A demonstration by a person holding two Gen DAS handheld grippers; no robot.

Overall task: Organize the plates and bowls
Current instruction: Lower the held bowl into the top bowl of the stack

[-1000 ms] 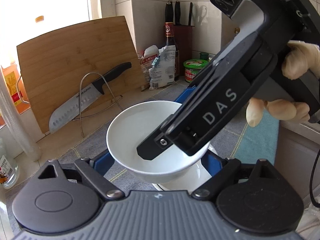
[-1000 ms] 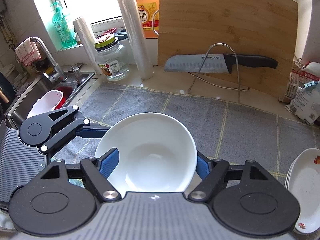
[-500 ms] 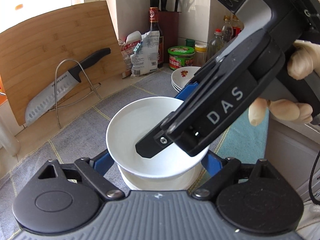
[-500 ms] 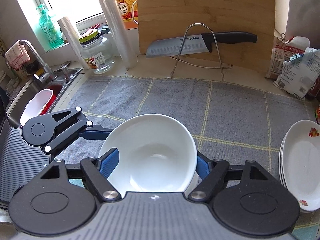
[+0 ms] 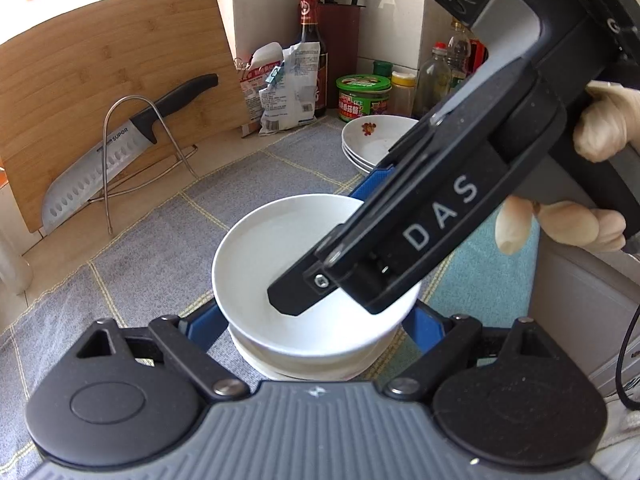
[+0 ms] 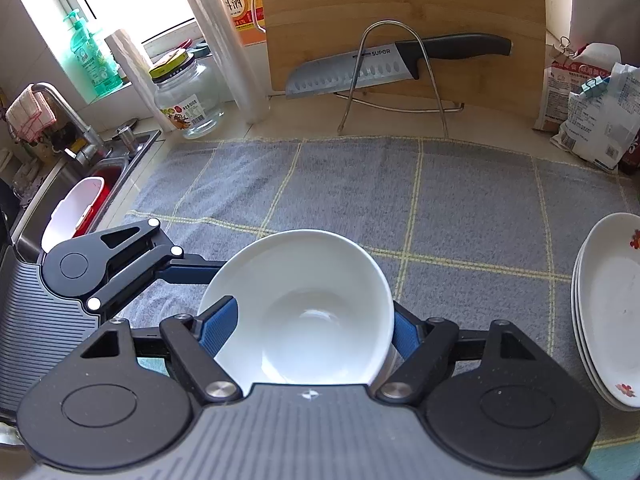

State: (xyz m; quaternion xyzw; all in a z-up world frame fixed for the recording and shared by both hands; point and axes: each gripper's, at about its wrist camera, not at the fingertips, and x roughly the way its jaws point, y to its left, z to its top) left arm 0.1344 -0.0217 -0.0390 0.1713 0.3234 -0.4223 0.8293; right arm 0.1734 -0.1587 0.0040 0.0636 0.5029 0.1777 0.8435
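A plain white bowl sits between the blue pads of my right gripper, which is shut on its sides. In the left wrist view this bowl is nested in a second white bowl just above the grey checked cloth. My left gripper has its blue fingers shut against the sides of the nested pair; which bowl they press I cannot tell. The right gripper's body reaches over the bowl, held by a gloved hand. A stack of flowered plates lies on the cloth to the right.
A cutting board leans on the back wall, with a knife on a wire stand before it. The sink with a white dish lies left, near a glass jar. Bags and bottles stand at the right.
Both grippers have sunk slightly toward the cloth with the bowls still in them. The left view has swung right, bringing the plate stack into sight. Neither grip has changed.
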